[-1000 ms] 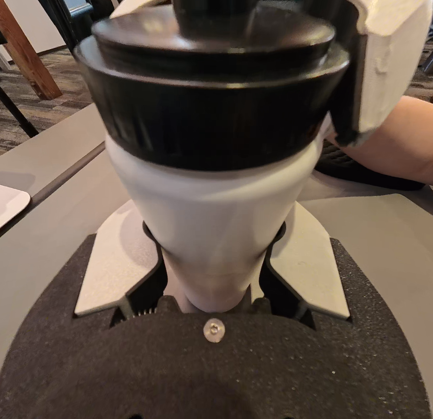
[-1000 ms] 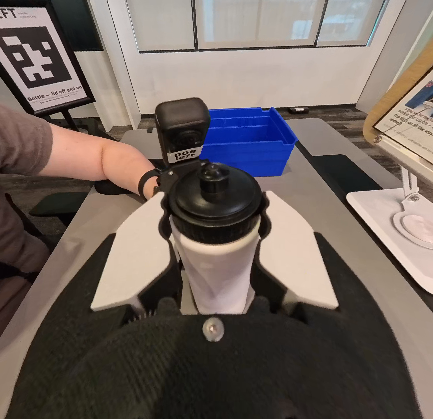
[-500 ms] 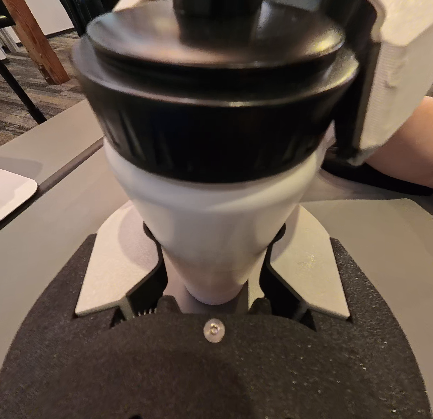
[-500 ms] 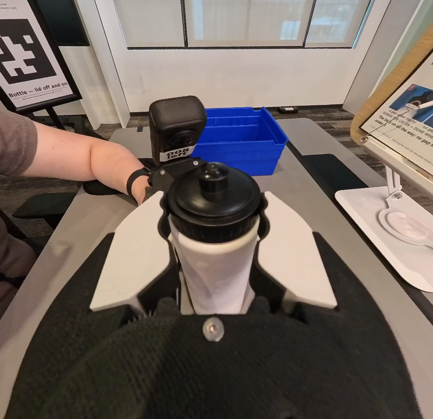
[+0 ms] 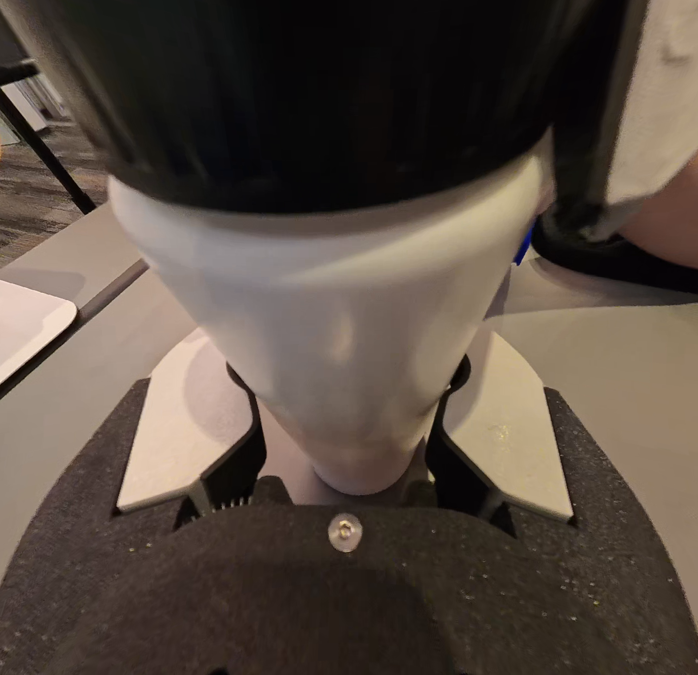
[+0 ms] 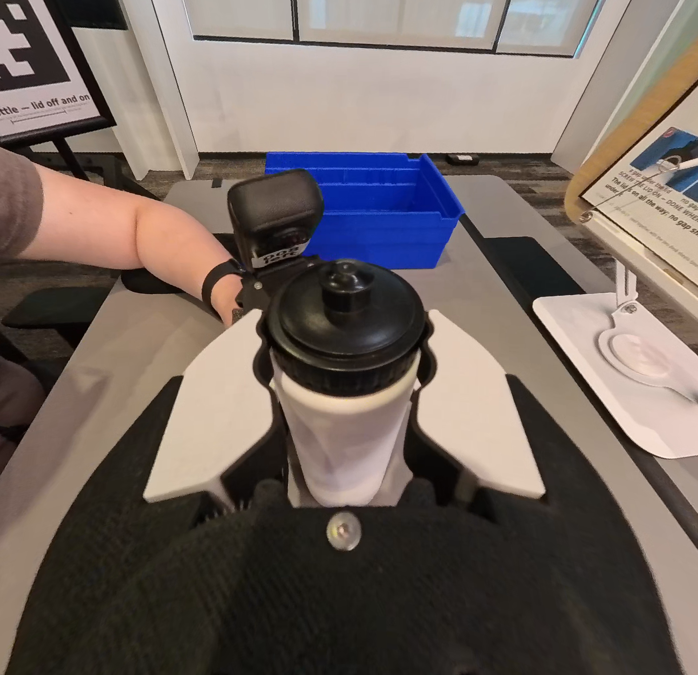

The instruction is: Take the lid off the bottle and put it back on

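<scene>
Bottle (image 6: 342, 441) upright on the grey counter (image 6: 124, 358), black lid (image 6: 345, 340) seated on it.

Right tool (image 6: 345, 349) pinches the lid rim from both sides. Left tool (image 5: 349, 392) clamps the white body lower down. Blue bin (image 6: 377, 219) stands at the far edge.

In the left wrist view we are losing the top of the lid (image 5: 321, 90) past the upper edge, and it is smearing into soft blur above the fingers (image 5: 181, 441). The bottle (image 5: 332, 336) is hiding the table (image 5: 604, 355) between them, and its base is sitting out of sight behind the gripper body. In the right wrist view the bottle is covering most of the left gripper (image 6: 260, 298) beyond the fingertips
</scene>
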`<action>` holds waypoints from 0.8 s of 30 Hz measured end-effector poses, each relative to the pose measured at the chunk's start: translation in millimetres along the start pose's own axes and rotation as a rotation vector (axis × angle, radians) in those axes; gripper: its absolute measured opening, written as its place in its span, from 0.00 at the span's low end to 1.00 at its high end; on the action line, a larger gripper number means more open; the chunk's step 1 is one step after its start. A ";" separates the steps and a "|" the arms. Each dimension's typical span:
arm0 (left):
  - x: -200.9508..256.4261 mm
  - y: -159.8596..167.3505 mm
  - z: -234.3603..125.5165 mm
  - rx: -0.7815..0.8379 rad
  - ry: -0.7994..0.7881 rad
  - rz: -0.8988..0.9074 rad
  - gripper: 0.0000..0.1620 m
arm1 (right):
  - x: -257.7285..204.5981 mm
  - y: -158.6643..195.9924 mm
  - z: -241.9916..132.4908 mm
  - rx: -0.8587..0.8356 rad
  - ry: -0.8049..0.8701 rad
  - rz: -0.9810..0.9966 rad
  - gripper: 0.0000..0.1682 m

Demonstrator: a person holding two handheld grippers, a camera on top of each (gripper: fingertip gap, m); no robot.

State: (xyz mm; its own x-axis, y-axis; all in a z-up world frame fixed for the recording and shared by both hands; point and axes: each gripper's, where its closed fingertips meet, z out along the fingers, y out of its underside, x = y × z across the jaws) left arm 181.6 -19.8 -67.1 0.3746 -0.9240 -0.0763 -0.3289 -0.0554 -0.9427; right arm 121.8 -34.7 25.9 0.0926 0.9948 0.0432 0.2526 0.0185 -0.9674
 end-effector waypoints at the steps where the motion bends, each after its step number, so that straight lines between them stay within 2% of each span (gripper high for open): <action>1: 0.4 -0.1 0.2 0.001 0.008 -0.006 0.65 | 0.4 0.1 -0.4 0.006 -0.005 0.006 0.46; 15: 1.6 3.4 -0.6 -0.051 0.010 -0.076 0.62 | 2.9 -3.7 5.3 0.046 0.009 0.074 0.47; 24: 0.4 3.4 0.2 -0.059 -0.012 -0.037 0.62 | -0.1 -2.7 3.3 0.032 -0.005 0.033 0.47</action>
State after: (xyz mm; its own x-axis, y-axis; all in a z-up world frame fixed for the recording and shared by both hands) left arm 180.8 -20.3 -70.4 0.3979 -0.9163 -0.0462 -0.3647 -0.1117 -0.9244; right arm 117.9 -34.5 27.6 0.0955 0.9954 0.0099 0.2184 -0.0113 -0.9758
